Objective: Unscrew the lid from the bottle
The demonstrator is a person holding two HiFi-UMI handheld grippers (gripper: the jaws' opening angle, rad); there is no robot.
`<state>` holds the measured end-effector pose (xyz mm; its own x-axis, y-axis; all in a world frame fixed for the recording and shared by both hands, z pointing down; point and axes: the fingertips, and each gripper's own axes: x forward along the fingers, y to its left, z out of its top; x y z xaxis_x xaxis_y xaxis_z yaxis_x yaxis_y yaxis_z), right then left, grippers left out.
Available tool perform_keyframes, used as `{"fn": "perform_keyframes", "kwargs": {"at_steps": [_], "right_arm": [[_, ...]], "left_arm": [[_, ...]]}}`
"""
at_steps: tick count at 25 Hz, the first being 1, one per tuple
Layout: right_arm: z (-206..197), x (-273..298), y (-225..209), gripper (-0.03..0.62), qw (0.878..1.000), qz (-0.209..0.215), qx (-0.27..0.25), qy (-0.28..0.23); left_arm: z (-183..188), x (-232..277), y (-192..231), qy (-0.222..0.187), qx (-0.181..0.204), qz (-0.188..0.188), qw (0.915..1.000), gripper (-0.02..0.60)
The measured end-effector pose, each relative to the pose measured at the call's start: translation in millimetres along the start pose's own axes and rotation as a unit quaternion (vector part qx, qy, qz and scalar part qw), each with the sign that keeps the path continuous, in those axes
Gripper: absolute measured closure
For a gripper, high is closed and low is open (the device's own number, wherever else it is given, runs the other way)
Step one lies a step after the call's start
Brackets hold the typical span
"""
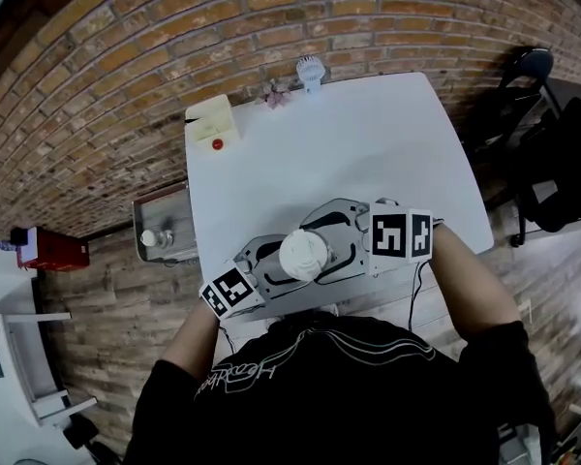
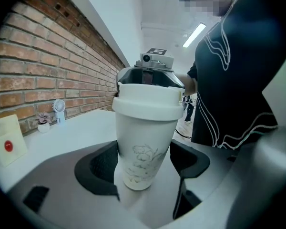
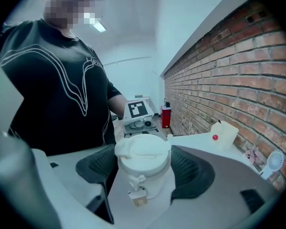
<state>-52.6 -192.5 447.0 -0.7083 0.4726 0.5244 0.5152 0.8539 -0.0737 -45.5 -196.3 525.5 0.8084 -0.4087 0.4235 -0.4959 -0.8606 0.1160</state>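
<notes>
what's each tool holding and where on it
The left tool clamps the bottle by its lower body; the right tool grips the lid by its sides.

Smooth matt plastic bottle (image 2: 143, 147) and lid (image 3: 143, 152); rough brick wall (image 1: 126, 46).

The bottle (image 1: 303, 256) stands at the front edge of the bench (image 1: 368, 153); a fan (image 1: 311, 69) and a box (image 1: 211, 124) sit along its far edge.

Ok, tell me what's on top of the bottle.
A white lid caps the bottle, a small tag hanging from it. The right tongs clamp its rim. What is inside the bottle cannot be seen: the lid covers the mouth.
</notes>
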Motion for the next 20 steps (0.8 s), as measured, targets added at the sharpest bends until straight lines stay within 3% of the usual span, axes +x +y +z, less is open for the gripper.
{"fn": "perform_keyframes", "kwargs": {"at_steps": [6, 13, 16, 20], "right_arm": [[1, -1, 4, 0.201, 0.999, -0.017, 0.030, -0.002], [11, -10, 3, 0.181, 0.990, -0.122, 0.075, -0.016], [10, -17, 1, 0.181, 0.971, -0.212, 0.104, -0.024], [10, -18, 6, 0.181, 0.932, -0.322, 0.155, -0.056]], "left_arm": [[-2, 1, 0, 0.001, 0.000, -0.008, 1.0000, 0.229], [-3, 1, 2, 0.011, -0.003, -0.009, 0.9999, 0.229], [-2, 2, 2, 0.011, -0.005, -0.011, 0.9999, 0.229], [-2, 1, 3, 0.006, -0.006, -0.013, 0.9999, 0.229]]}}
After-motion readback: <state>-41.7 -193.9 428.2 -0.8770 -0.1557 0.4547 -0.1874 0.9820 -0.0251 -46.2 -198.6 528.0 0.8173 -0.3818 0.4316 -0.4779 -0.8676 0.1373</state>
